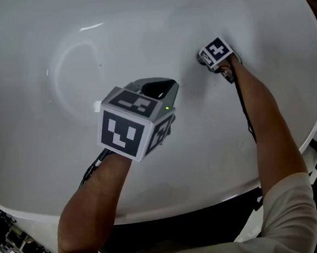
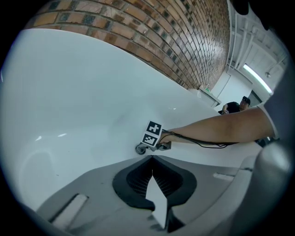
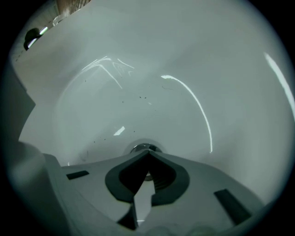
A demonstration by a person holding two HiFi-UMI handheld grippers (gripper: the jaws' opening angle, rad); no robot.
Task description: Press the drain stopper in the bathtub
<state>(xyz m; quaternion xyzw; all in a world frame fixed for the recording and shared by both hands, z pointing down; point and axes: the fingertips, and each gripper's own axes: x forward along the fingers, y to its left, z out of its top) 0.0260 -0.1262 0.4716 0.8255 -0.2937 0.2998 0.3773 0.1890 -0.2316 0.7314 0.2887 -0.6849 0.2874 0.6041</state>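
Your left gripper (image 1: 156,87) hangs nearest in the head view, parked over the bathtub (image 1: 42,56) out of the way, while your right gripper (image 1: 203,57) is down at its floor. Left gripper view: jaws closed on nothing, drain stopper (image 2: 140,149) at the right gripper's tip. Right gripper view: jaws pinched together, empty, making one blunt point, stopper just beyond the tips, contact unclear, likely lined up for the push
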